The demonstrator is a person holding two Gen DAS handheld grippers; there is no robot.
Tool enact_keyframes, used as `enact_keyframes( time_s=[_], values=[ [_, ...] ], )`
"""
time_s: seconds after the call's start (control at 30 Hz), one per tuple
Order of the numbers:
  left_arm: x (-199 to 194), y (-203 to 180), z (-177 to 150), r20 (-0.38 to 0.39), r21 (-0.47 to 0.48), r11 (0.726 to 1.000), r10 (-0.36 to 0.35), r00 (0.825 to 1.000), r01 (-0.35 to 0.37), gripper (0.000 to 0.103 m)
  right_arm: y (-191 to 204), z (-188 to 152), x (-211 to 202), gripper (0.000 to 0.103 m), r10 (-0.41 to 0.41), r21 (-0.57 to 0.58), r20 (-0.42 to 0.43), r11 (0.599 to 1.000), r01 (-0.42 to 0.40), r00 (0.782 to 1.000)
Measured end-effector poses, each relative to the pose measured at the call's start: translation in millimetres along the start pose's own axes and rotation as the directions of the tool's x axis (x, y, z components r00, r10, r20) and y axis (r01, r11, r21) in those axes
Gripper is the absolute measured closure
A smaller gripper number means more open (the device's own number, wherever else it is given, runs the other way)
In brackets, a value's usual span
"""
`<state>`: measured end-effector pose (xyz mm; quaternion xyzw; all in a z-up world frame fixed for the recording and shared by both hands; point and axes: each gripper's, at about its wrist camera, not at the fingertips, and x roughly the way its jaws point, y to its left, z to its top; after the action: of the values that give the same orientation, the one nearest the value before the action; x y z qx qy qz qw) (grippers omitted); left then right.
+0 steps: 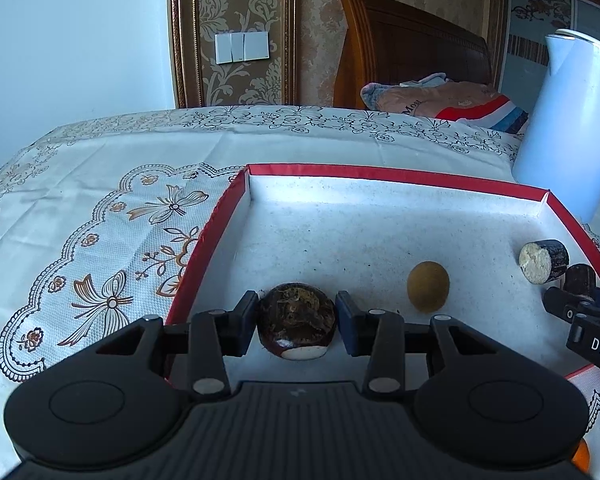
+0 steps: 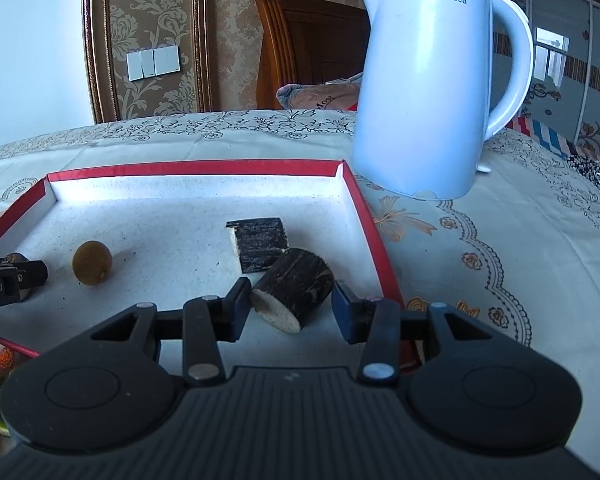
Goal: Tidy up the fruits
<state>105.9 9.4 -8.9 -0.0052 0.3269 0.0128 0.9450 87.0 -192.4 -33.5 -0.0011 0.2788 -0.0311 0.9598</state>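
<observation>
Nearest, the left gripper (image 1: 297,322) clamps a dark water chestnut (image 1: 297,326) over the near edge of the red-rimmed tray (image 1: 380,174). The right gripper (image 2: 292,306) brackets a dark sugarcane stub (image 2: 294,294); whether it pinches, I cannot tell. Beyond lie a longan (image 2: 92,263), another cane piece (image 2: 260,243), then the white kettle (image 2: 424,92).

A desk (image 1: 140,152) draped in a cream cloth (image 1: 80,216) embroidered with butterflies and flowers carries two things directly — a shallow red-rimmed box (image 1: 380,172) with a white floor, and a white electric kettle (image 2: 420,92) standing upright just beside the box's far right corner.
</observation>
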Motion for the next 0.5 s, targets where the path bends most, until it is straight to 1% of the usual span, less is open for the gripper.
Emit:
enact_keyframes(
  time_s=[0.17,0.2,0.23,0.3,0.4,0.5],
  values=[
    [-0.2,-0.5,-0.5,-0.001,0.005,1.000,-0.002,1.000,0.002,0.061,0.5,0.9,0.3,0.061,-0.001,-0.001,0.000,1.000,0.001,1.000],
    [-0.5,-0.4,-0.8,-0.002,0.005,1.000,-0.006,1.000,0.006,0.058,0.5,0.9,0.2,0.059,-0.002,-0.002,0.001,1.000,0.002,1.000],
    [-0.7,-0.7,-0.9,-0.003,0.006,1.000,-0.012,1.000,0.012,0.056,0.8,1.0,0.0,0.052,-0.006,-0.004,0.001,1.000,0.006,1.000],
    [-1.7,-1.5,-1.1,0.002,0.009,1.000,-0.014,1.000,0.014,0.054,1.6,-0.2,-1.2,0.043,-0.011,-0.009,0.004,1.000,0.011,1.000],
    [-3.9,-3.6,-1.9,0.020,0.021,1.000,0.001,1.000,-0.001,0.054,4.4,-1.2,-2.7,0.039,-0.015,-0.026,0.008,1.000,0.015,1.000],
    [-5.7,-4.1,-2.5,0.027,0.025,1.000,-0.001,1.000,0.001,0.054,5.0,-1.6,-3.4,0.033,-0.009,-0.030,0.011,1.000,0.009,1.000]
  ],
)
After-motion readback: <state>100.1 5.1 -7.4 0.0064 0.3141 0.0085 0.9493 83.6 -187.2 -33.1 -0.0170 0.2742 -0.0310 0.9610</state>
